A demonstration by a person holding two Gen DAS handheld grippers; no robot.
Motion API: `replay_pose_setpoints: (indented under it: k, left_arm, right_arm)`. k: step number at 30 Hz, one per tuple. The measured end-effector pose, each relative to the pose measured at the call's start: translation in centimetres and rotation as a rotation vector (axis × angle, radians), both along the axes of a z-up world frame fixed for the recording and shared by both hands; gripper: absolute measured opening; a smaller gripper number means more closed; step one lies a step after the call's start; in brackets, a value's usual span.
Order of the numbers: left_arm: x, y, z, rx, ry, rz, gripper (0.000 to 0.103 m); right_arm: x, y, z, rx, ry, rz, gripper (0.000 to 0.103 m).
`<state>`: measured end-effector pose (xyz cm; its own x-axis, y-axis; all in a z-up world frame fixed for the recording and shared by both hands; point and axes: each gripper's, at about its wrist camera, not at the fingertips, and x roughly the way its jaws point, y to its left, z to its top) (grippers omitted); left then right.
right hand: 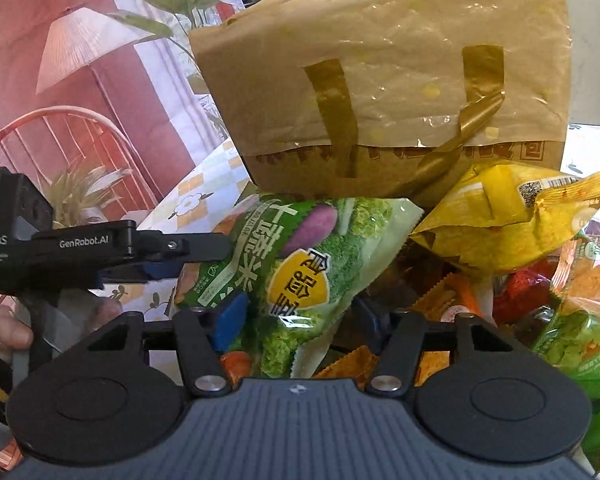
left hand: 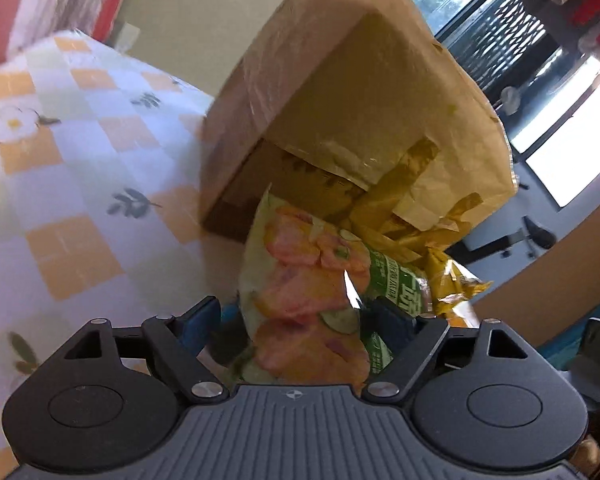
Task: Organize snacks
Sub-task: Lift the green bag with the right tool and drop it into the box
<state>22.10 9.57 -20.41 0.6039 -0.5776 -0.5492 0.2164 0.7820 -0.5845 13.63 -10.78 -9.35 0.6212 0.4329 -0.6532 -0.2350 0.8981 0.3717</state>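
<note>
Two wrist views, with the tall brown paper bag with gold ribbon handles (right hand: 380,80) as landmark. It stands on the table covered by a white-and-orange chequered cloth with flower prints (left hand: 60,184).

Left wrist view: the left gripper (left hand: 300,316) is clamped on a glossy green snack packet printed with vegetable slices (left hand: 312,292); its blue-padded fingers (left hand: 200,320) press the packet from both sides. The packet sits directly in front of the bag (left hand: 340,100), close to its base, beside a crumpled yellow packet (left hand: 456,284).

Right wrist view: the same green packet (right hand: 300,260), here showing broccoli and a purple sweet potato, lies in front of the bag's lower edge. The left gripper (right hand: 204,256) reaches it from the left and grips its end. The right gripper (right hand: 296,320) straddles the near end of this packet with jaws set apart; whether the pads press it cannot be told. To the right of the green packet, in front of the bag, lie a yellow foil snack packet (right hand: 512,220) and further mixed packets (right hand: 580,320).
</note>
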Motion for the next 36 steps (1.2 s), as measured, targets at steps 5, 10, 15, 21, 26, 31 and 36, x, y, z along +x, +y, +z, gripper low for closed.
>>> replay_pose_setpoints:
  k: [5,10,15,21,26,31,36]
  left_arm:
    - [-0.6,-1.4,-0.6,-0.03,-0.009,-0.044,0.081]
    - [-1.6,-2.0,1.0,0.024,-0.063,-0.074,0.069]
    - [-2.8,-2.1,4.3,0.079,-0.149,-0.066,0.068]
    - [-3.7,-3.0,10.3,0.121,-0.286,-0.064,0.067]
    - [-1.7,-5.4,15.3,0.17,-0.397,-0.057,0.067]
    - [3.1,-8.0,19.3,0.148,-0.416,-0.043,0.067]
    - [7.6,-10.7,20.9,0.123,-0.374,-0.011,0.068]
  right_arm:
    - [0.0,0.3,-0.1,-0.004,0.009,-0.006,0.061]
    - [0.0,0.1,0.2,0.017,-0.003,-0.023,0.061]
    - [-0.8,-0.3,2.0,0.063,-0.068,-0.008,0.061]
    - [-1.8,-1.5,6.4,0.109,-0.207,0.013,0.061]
    - [-0.5,-2.7,10.6,0.101,-0.319,0.025,0.061]
    - [3.0,-4.7,13.9,0.067,-0.421,0.021,0.061]
    - [7.7,-7.0,14.7,0.055,-0.445,-0.031,0.061]
